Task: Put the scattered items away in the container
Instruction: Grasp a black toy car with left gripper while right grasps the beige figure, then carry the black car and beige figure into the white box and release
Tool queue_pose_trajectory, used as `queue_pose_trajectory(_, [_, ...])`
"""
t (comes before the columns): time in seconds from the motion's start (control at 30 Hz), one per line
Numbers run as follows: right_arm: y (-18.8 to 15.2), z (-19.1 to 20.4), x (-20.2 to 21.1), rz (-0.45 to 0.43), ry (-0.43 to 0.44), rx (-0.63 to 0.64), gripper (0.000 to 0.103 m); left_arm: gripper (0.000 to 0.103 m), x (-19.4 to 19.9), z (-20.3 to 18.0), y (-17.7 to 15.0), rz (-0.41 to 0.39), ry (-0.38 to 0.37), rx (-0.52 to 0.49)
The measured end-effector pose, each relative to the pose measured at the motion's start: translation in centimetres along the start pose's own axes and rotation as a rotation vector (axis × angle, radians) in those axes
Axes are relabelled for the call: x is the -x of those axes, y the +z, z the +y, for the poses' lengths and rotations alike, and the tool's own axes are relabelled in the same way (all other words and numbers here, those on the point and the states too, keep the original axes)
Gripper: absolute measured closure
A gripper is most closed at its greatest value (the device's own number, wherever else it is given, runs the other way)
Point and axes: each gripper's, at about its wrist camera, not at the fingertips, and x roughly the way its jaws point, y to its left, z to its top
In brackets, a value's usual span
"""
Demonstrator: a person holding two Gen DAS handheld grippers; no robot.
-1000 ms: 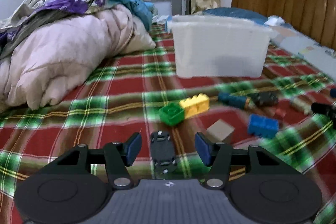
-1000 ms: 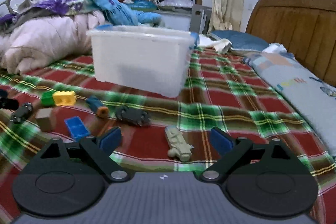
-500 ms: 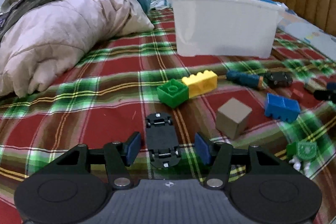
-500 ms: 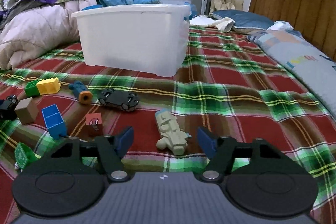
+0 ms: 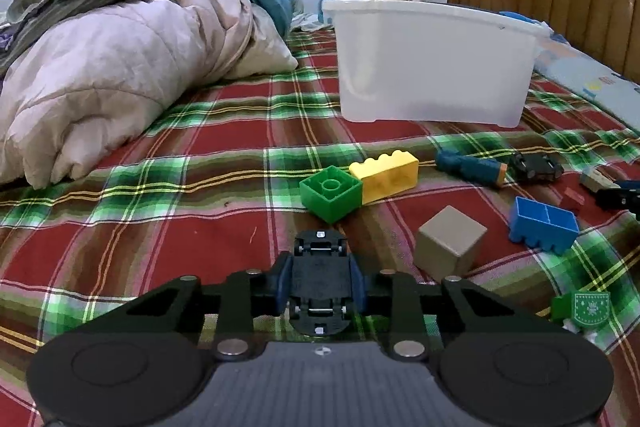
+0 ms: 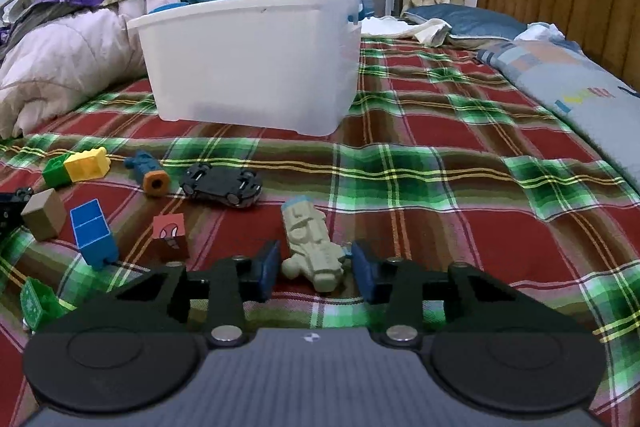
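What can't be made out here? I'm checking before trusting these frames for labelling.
- White bin contents: both views, hidden by its walls.
- Black toy car top: left view, it lies underside up.
- Green piece: right view, partly behind the gripper body.

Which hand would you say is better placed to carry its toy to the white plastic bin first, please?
Left. The left tool is closing, its pads already against the upturned black toy car. The right tool is closing too, with gaps beside the pale green toy figure. The white plastic bin stands ahead of both.
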Motion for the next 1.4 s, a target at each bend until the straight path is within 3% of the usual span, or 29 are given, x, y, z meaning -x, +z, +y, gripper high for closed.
queue_pose_trajectory(0.53, [1.1,-0.2,1.5,-0.092,0.028,-0.047,0.062,0.07,1.1,0.7,1.0,-0.031,0.013,0.051])
queue_pose_trajectory(0.8, [2.4,1.3,4.1,-0.178,0.067,-0.054,0.062,0.07,3.9,-0.2,3.3,-0.094,0.024,-0.007])
queue_pose_trajectory(1.17, [6.5,2.2,6.3,-0.257,0.078,-0.043,0.063,0.07,6.3,-0.7,9.9,-0.187,-0.02,0.017])
queue_pose_trajectory(1.4, [11.7,2.1,5.6,-0.298,0.08,-0.01,0.063,0.07,4.3,-2.2,16.0,-0.199,-0.069,0.011])
